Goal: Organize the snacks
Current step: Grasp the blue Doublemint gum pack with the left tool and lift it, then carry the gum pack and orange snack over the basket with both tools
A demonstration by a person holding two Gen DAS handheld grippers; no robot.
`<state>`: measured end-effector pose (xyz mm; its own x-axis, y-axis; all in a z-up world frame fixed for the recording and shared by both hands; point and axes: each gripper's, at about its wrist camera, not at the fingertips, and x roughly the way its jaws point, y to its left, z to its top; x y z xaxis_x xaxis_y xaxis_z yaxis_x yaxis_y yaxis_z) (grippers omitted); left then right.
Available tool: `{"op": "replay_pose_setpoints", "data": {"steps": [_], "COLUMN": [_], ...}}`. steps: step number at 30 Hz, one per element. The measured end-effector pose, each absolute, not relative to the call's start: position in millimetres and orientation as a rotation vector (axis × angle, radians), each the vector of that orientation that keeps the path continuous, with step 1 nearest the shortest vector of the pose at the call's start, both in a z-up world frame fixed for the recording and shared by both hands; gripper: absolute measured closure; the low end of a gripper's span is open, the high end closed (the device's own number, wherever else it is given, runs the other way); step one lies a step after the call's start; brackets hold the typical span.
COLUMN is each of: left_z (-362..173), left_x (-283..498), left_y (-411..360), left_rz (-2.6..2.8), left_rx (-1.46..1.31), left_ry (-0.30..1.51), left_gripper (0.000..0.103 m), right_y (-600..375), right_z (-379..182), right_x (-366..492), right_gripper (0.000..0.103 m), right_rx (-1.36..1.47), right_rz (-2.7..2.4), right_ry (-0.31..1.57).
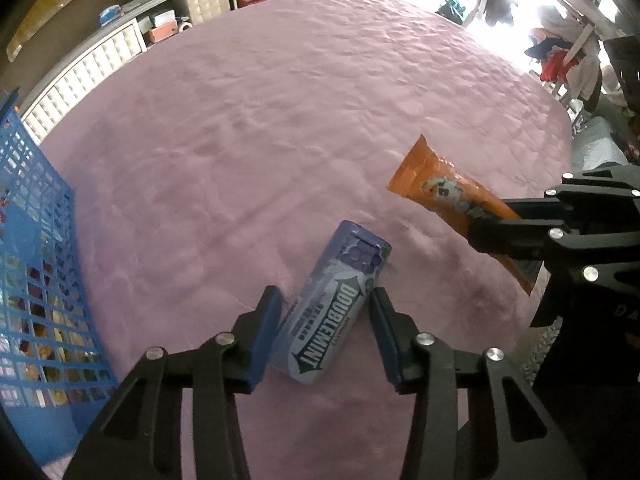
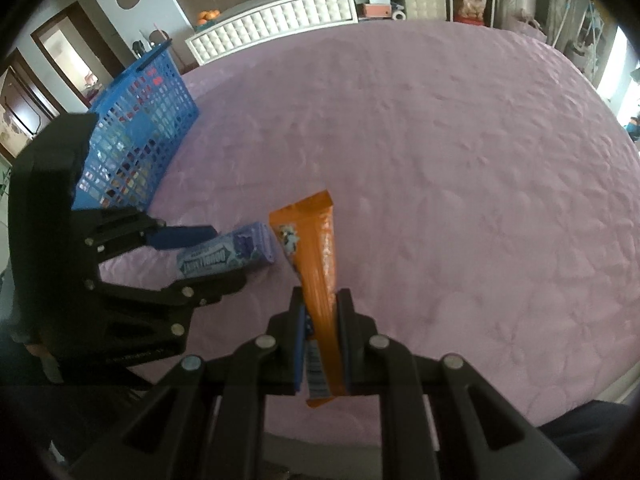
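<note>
A purple Doublemint gum bottle [image 1: 328,304] lies on the pink bed cover [image 1: 280,120]. My left gripper [image 1: 326,294] straddles it, with its blue pads against the bottle's two long sides. In the right wrist view the same bottle [image 2: 228,254] sits between the left gripper's fingers [image 2: 188,236]. An orange snack packet [image 2: 316,264] sticks out ahead of my right gripper [image 2: 321,294], which is shut on the packet's lower part. The left wrist view shows that packet [image 1: 444,196] held off the cover at the right, in the right gripper [image 1: 492,220].
A blue mesh basket [image 1: 40,240] holding several snacks stands at the left on the cover, also seen as the basket [image 2: 136,120] behind the left gripper. A white tufted headboard [image 2: 276,24] and shelves run along the far side. The bed's edge is near me.
</note>
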<state>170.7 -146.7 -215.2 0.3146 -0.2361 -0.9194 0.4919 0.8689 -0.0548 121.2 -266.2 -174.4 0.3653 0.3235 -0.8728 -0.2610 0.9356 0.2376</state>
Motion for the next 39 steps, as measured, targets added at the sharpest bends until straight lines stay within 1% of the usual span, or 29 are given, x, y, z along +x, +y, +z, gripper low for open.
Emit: {"op": "replay_pose_setpoints", "data": {"steps": [2, 8, 11, 19, 24, 28, 34, 39], "left_z": [-214.3, -201.2, -180.5, -110.4, -67.9, -45.1, -33.5, -35.1], "left_x": [166.4, 156.8, 153.1, 131.5, 114.4, 106.6, 102.8, 108.7], "left_y": [-145.1, -131.2, -123.3, -99.2, -60.2, -23.2, 23.3, 61.1], "left_rz": [-0.486, -0.457, -0.448, -0.406, -0.355, -0.283, -0.196, -0.127], "left_rx": [0.238, 0.174, 0.125, 0.112, 0.086, 0.059, 0.053, 0.024], "left_ry": [1.148, 1.115, 1.073, 0.928, 0.846, 0.808, 0.802, 0.821], "left_gripper": [0.070, 0.072, 0.072, 0.072, 0.072, 0.072, 0.072, 0.072], "right_y": [-266.7, -264.1, -263.3, -239.0, -210.9, -177.3, -128.1, -91.3], "right_z": [-173.8, -158.7, -148.7, -106.6, -74.0, -50.1, -29.0, -24.2], "right_x": [121.4, 119.6, 118.9, 118.0, 116.0, 112.9, 114.2, 123.0], "right_gripper": [0.085, 0.085, 0.085, 0.085, 0.085, 0.085, 0.085, 0.085], "right_rx": [0.071, 0.069, 0.084, 0.059, 0.057, 0.028, -0.013, -0.047], "right_rz": [0.375, 0.382, 0.390, 0.439, 0.516, 0.600, 0.698, 0.744], "right_ry": [1.136, 1.101, 1.086, 0.993, 0.919, 0.864, 0.809, 0.798]}}
